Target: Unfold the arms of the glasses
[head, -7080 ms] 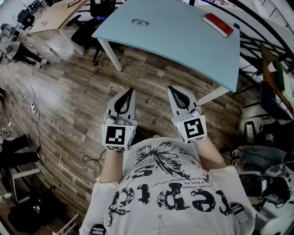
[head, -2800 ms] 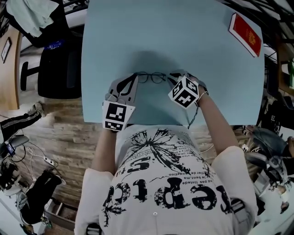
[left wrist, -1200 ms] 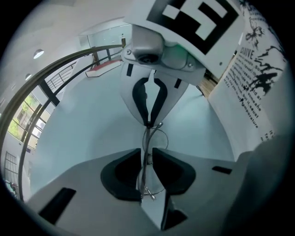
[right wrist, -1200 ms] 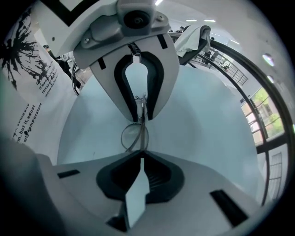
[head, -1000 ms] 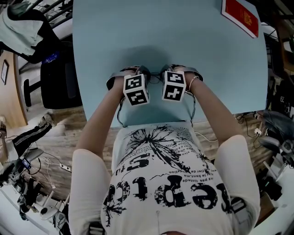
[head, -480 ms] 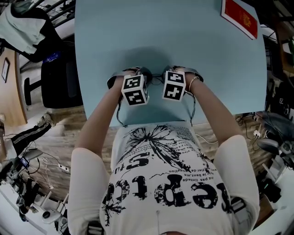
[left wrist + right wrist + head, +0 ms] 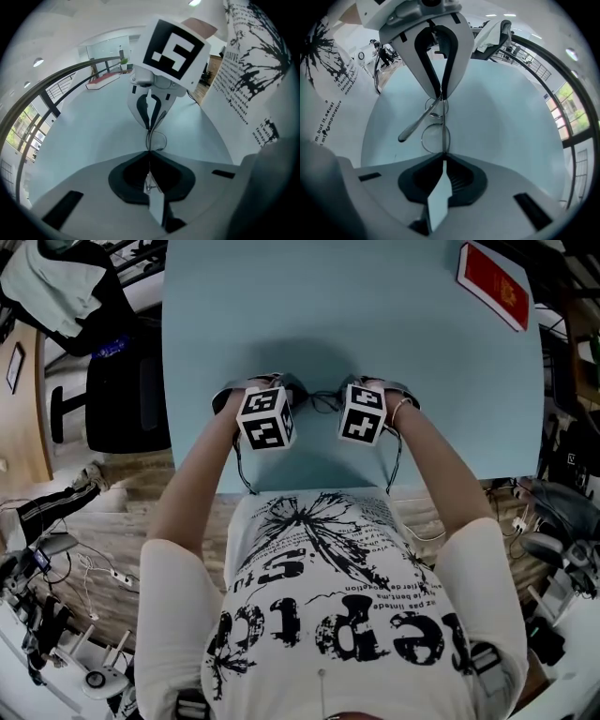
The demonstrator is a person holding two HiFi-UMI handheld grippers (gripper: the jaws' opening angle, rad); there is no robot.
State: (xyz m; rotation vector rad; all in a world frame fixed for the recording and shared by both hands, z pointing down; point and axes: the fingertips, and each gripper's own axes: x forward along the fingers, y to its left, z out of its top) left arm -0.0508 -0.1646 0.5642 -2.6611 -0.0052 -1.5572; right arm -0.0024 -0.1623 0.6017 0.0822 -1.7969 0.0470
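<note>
**Desk:** Start at the jaws. What have you got?

**Me:** My left gripper (image 7: 149,152) has just been closing, and its jaws now meet on the thin wire frame of the glasses (image 7: 441,123), with nothing else between them. My right gripper (image 7: 442,153) has its jaws pinched together on the opposite end of the same frame, one lens rim just ahead of their tips.

**Desk:** And where are the glasses?

**Me:** They are strung between the two sets of tips, over the pale blue tabletop (image 7: 375,324), on the side nearest me. I cannot tell whether the frame touches the surface. In the right gripper view one temple arm (image 7: 415,125) angles out from beside the left jaws, its thick tip pointing off to the side.

**Desk:** Which step is that?

**Me:** I judge it to be the first arm's unfolding, with one gripper anchoring the frame while the other works the arm. It looks partly swung out, not yet square to the front. I cannot make out the other arm.

**Desk:** Next move?

**Me:** I'd want a slow arc about the hinge, with the anchoring side held steady. The wire is thin, so a twist or a hard squeeze could bend it or let it slip.

**Desk:** Hand pose?

**Me:** Both grippers point steeply down with their tips facing each other. The left marker cube (image 7: 265,418) and right marker cube (image 7: 364,413) sit side by side, and my forearms converge from my shoulders. A red booklet (image 7: 492,285) lies well apart at the far right corner.
</note>
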